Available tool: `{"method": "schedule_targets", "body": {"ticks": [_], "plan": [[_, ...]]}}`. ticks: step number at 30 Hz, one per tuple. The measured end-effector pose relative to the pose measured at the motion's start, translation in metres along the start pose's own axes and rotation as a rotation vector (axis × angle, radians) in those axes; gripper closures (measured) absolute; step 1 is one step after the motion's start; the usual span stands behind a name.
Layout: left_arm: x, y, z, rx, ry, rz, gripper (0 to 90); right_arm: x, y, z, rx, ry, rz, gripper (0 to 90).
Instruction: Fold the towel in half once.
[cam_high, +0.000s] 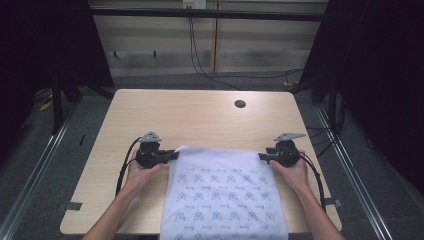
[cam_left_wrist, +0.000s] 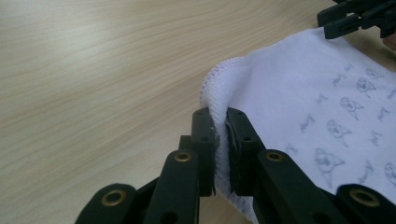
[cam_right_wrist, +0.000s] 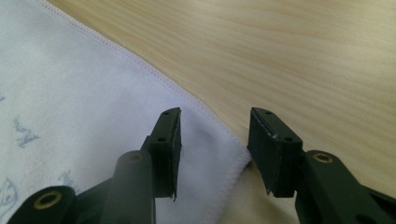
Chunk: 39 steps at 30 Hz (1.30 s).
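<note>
A white cloth (cam_high: 225, 192) printed with small grey figures lies flat on the wooden table (cam_high: 200, 115) and hangs over the near edge. My left gripper (cam_high: 172, 155) pinches the cloth's far left corner (cam_left_wrist: 223, 93), the hem squeezed between both pads, so it is shut on the cloth. My right gripper (cam_high: 262, 157) sits at the far right corner (cam_right_wrist: 229, 163). Its jaws stand apart, open, with the corner lying flat on the table between and below them, untouched by the pads (cam_right_wrist: 173, 140). The right gripper (cam_left_wrist: 359, 16) also shows far off in the left gripper view.
A round cable hole (cam_high: 240, 104) sits in the table's far right part. Bare wood stretches beyond the cloth's far edge. Dark curtains flank the table, and cables (cam_high: 200, 60) trail on the floor behind it.
</note>
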<state>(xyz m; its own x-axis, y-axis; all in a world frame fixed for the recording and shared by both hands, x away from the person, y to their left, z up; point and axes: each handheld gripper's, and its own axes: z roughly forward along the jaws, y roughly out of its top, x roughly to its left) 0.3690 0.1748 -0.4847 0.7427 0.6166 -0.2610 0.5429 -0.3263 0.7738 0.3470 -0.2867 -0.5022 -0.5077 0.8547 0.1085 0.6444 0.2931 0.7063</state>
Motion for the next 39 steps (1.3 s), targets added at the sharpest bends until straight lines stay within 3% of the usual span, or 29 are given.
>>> {"method": "schedule_targets", "body": {"ticks": [3,6,8,9,10,13,15,16,17,19,21,25,28,30,33,39], "plan": [[0.002,-0.001,0.001,0.013,0.005,0.002,83.2,-0.002,-0.003,0.000,0.011,-0.019,-0.004,54.5],[0.005,-0.003,0.003,0.026,0.005,-0.010,83.2,0.003,-0.003,-0.001,0.019,-0.009,-0.041,63.0],[0.007,-0.003,0.003,0.026,0.005,-0.019,83.2,0.006,-0.002,0.000,0.026,0.031,-0.048,78.2],[0.007,-0.003,0.003,0.026,0.005,-0.019,83.2,0.006,-0.002,0.000,0.026,0.031,-0.048,78.2],[0.009,-0.002,0.002,0.030,0.006,-0.013,83.4,0.007,0.001,0.001,0.037,0.049,-0.045,84.0],[0.010,0.001,0.000,0.017,0.005,-0.016,84.2,0.006,0.004,0.001,0.032,0.083,-0.019,85.1],[0.013,0.005,-0.003,0.006,0.006,-0.014,84.3,0.002,0.011,-0.003,-0.018,0.119,0.015,85.6],[0.015,0.008,-0.004,-0.005,0.007,-0.016,84.5,-0.005,0.021,-0.010,-0.078,0.144,0.049,85.8],[0.019,0.016,-0.007,-0.037,0.008,-0.027,84.7,-0.008,0.028,-0.013,-0.105,0.145,0.060,85.8],[0.022,0.021,-0.009,-0.051,0.010,-0.029,84.8,-0.011,0.035,-0.016,-0.122,0.139,0.061,85.9],[0.028,0.038,-0.014,-0.076,0.036,-0.016,84.9,-0.017,0.057,-0.027,-0.173,0.145,0.075,85.9],[0.032,0.064,-0.024,-0.144,0.040,-0.012,85.0,-0.022,0.084,-0.039,-0.235,0.145,0.072,85.9],[0.033,0.085,-0.030,-0.162,0.052,0.009,85.1,-0.026,0.105,-0.047,-0.273,0.143,0.074,85.9],[0.034,0.095,-0.035,-0.198,0.056,-0.006,85.1,-0.029,0.117,-0.054,-0.302,0.145,0.076,85.9],[0.034,0.103,-0.038,-0.237,0.059,-0.025,85.3,-0.033,0.130,-0.063,-0.337,0.145,0.079,86.0],[0.021,0.104,-0.048,-0.235,0.040,0.031,85.4,-0.029,0.134,-0.076,-0.368,0.165,0.057,86.0]]}}
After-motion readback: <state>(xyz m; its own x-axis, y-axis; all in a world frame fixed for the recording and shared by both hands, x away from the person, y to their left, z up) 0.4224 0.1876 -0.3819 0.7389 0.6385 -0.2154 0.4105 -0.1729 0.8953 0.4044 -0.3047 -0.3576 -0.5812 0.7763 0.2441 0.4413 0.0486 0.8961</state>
